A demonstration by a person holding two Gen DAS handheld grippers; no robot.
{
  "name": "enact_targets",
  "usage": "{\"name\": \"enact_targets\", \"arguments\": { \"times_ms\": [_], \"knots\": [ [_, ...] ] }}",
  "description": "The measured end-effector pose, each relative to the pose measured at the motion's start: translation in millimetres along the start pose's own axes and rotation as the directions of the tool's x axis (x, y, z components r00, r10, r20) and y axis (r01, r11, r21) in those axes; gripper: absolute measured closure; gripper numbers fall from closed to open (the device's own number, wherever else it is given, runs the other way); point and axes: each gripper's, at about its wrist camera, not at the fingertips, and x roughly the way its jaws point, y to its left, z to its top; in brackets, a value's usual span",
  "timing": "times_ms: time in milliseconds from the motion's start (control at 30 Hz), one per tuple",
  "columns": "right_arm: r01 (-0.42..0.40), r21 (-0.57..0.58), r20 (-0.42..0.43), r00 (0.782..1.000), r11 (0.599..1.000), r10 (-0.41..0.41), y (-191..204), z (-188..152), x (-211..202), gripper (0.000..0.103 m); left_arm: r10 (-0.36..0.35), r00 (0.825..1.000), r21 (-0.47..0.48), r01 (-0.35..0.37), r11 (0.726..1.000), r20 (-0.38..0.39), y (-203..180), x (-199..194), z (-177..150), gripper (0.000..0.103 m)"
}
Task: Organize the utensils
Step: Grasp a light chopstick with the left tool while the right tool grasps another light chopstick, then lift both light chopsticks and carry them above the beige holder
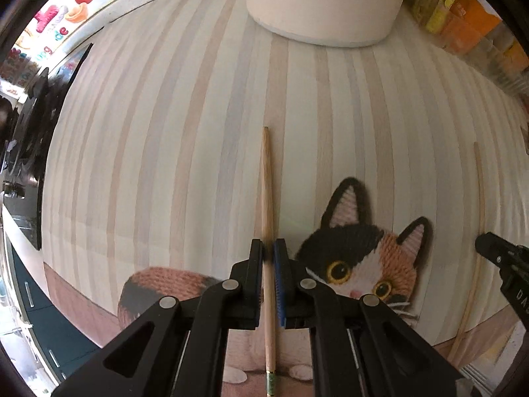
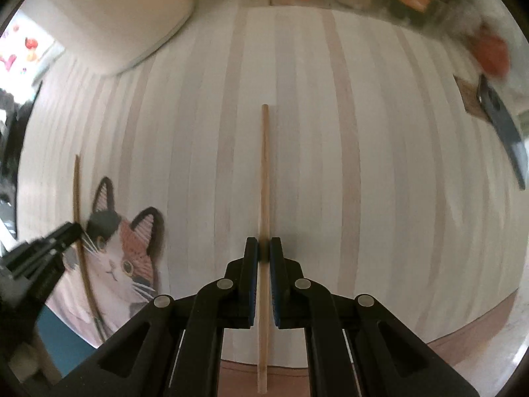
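My left gripper point(image 1: 268, 251) is shut on a pale wooden chopstick point(image 1: 266, 182), which runs straight ahead over the striped mat point(image 1: 148, 139) and has a green band at its near end. At the right edge, the right gripper point(image 1: 481, 241) holds a second chopstick point(image 1: 479, 195). In the right wrist view, my right gripper point(image 2: 264, 248) is shut on that plain chopstick point(image 2: 264, 165). The left gripper point(image 2: 74, 230) shows at the left with its chopstick point(image 2: 77, 192). A tall white container point(image 1: 324, 6) stands at the far side of the mat.
The mat carries a calico cat picture point(image 1: 360, 258). The white container point(image 2: 109, 16) also shows at the upper left in the right wrist view. A dark-handled utensil point(image 2: 502, 132) lies at the right. Yellow and orange packages point(image 1: 463, 16) line the back. The mat's front edge is near.
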Motion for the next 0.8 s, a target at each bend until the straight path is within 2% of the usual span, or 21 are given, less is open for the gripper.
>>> {"name": "enact_targets", "arguments": {
  "times_ms": [167, 367, 467, 533, 567, 800],
  "knots": [
    [0.035, -0.04, -0.028, 0.999, 0.999, -0.036, 23, 9, 5, 0.096, -0.012, 1.0, 0.004, 0.012, 1.0, 0.003, 7, 1, 14, 0.098],
    [0.061, -0.036, -0.045, 0.997, 0.998, -0.063, 27, 10, 7, 0.095, -0.02, 1.0, 0.015, 0.02, 1.0, 0.019, 20, 4, 23, 0.099],
    [0.045, -0.001, -0.034, 0.998, 0.999, -0.045, 46, 29, 11, 0.096, -0.012, 1.0, 0.038, 0.011, 0.999, 0.028, 15, -1, 27, 0.099],
    [-0.008, 0.054, -0.021, 1.0, 0.999, 0.009, 42, 28, 15, 0.096, -0.011, 0.998, 0.063, 0.006, 0.998, 0.069, 13, -15, 28, 0.099],
    [-0.027, 0.078, -0.011, 1.0, 0.997, 0.028, 38, 27, 13, 0.096, 0.037, 0.98, 0.075, -0.052, 0.996, 0.195, 11, -24, 28, 0.099],
    [-0.128, 0.108, 0.163, 0.981, 0.986, 0.109, 45, 19, -41, 0.096, -0.064, 0.935, 0.123, 0.022, 0.992, 0.349, 9, -98, 19, 0.099]
  ]
}}
